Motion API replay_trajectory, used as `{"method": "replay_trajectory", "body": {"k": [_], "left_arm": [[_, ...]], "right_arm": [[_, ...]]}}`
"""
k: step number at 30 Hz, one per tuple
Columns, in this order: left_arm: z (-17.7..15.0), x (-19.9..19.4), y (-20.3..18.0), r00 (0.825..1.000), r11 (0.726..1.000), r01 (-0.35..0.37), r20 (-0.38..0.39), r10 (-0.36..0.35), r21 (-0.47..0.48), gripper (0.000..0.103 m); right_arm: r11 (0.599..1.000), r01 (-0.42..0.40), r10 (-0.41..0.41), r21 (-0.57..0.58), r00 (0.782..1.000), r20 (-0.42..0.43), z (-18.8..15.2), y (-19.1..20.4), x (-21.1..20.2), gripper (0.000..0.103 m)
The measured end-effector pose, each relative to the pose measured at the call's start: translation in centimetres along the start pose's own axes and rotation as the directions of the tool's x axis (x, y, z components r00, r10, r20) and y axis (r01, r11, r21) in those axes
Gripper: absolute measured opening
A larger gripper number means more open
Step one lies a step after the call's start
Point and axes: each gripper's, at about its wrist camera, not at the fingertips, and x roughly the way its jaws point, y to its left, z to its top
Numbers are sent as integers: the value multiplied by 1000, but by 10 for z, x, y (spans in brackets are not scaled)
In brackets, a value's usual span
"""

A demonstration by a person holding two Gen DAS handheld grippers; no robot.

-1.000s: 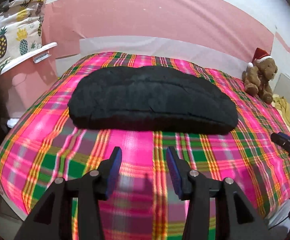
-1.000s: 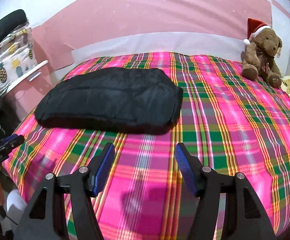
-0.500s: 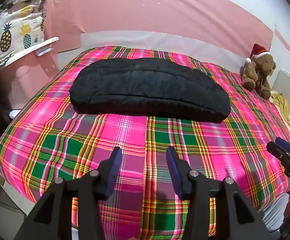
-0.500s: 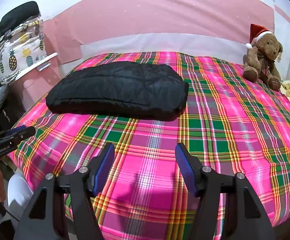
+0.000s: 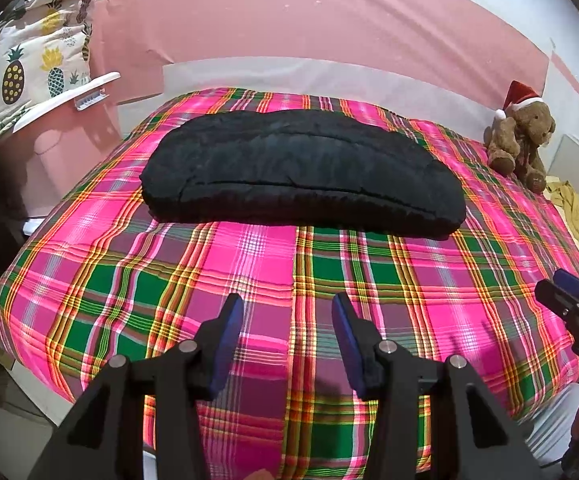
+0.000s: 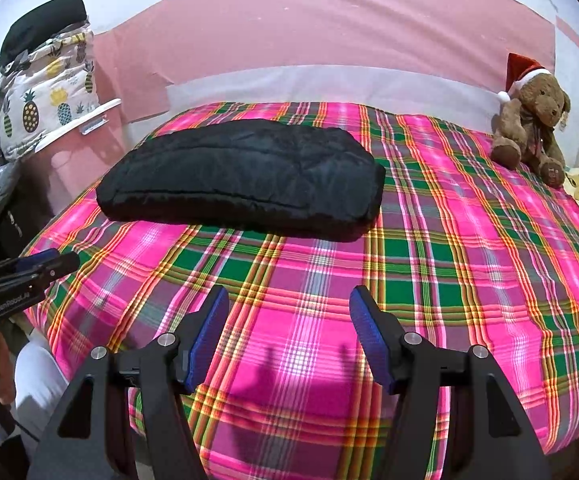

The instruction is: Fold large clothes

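Left gripper (image 5: 287, 332) and right gripper (image 6: 289, 328) hover wide apart and empty over the bed (image 5: 369, 272); the black garment (image 5: 301, 172) lies folded mid-bed, so folding looks done.

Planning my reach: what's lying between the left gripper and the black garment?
Nothing but plaid bedspread. In the left wrist view, the stretch from the open left gripper to the folded black garment holds no object.
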Motion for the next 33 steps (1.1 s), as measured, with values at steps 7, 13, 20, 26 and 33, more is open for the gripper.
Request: {"method": "replay_trajectory", "body": {"k": [7, 13, 20, 26, 33], "left_arm": [[-1, 1, 0, 1000, 1000, -5, -2, 5, 1, 48], [-2, 2, -1, 1000, 1000, -7, -4, 7, 4, 48], [-2, 3, -1, 1000, 1000, -10, -7, 10, 6, 48], [-3, 4, -1, 1000, 1000, -10, -12, 10, 8, 48], [-4, 4, -1, 1000, 1000, -8, -14, 8, 7, 48]], "right_arm": [[1000, -6, 5, -5, 1000, -12, -1, 2, 3, 63], [1000, -7, 7, -5, 1000, -20, -2, 3, 5, 63], [1000, -8, 8, 0, 1000, -28, -3, 1, 7, 63], [1000, -9, 9, 0, 999, -31, -4, 2, 8, 63], [1000, -11, 11, 3, 999, -35, -4, 2, 9, 63]]}}
